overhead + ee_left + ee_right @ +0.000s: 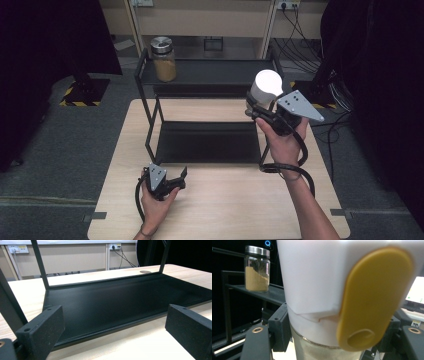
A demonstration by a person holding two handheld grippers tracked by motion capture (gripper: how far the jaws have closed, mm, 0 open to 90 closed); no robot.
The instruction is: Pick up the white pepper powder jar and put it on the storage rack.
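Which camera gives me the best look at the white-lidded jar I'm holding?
The right gripper view: the white-lidded jar sits close up, yellow flap visible, clamped between the jaws. The high view shows it small and glared out in the right gripper.

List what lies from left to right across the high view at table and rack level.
Left gripper held low over the table → glass jar of tan powder on the black rack's upper shelf → white-lidded jar → right gripper clamped on that jar.
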